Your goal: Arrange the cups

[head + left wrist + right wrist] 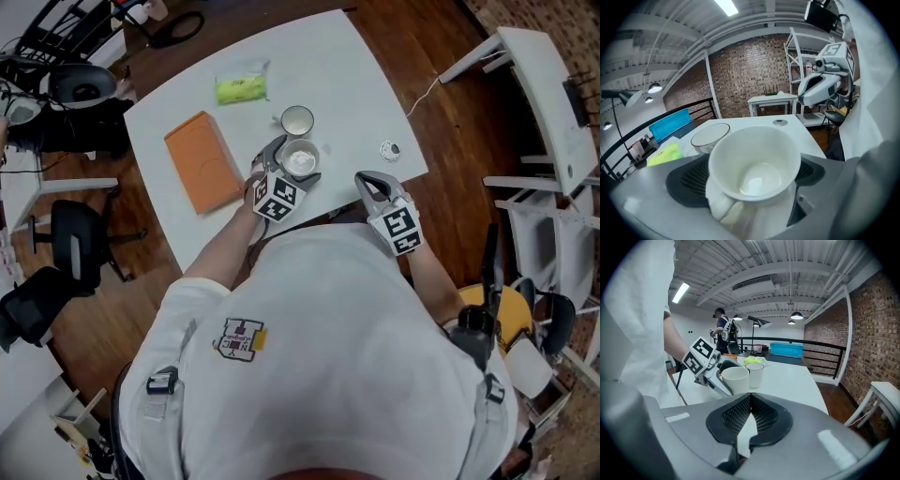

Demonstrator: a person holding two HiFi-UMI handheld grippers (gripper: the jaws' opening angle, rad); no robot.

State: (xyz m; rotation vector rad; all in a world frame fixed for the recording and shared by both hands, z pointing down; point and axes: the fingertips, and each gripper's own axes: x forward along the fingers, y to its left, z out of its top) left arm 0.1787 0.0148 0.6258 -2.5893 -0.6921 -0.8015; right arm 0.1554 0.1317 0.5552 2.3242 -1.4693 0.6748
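As we look down over the white table (347, 75), both grippers sit toward its near edge.

Left gripper (292, 161): jaws spread wide, one on each side of a white cup (754, 161). The cup stands upright and empty, near the middle of the table. Bare mesh pad shows to the cup's left, so we log no clamp. A white lump low on its near side looks like the handle.

Second cup (297, 121): upright, pale with a darker rim, just beyond the first on the far side. From the right gripper view the two overlap, and we cannot tell whether they touch.

Right gripper (367, 180): jaws closed pad to pad with nothing between them. It is held to the right of the cups and apart from them, near the table's near right edge.

Other items noted:
- An orange flat pad (202, 161) lies left of the cups.
- A yellow-green packet (241, 86) lies farther out.
- A small round disc (391, 149) sits right of the cups, near the right edge.
- A black chair (75, 239) stands on the wood floor at left.
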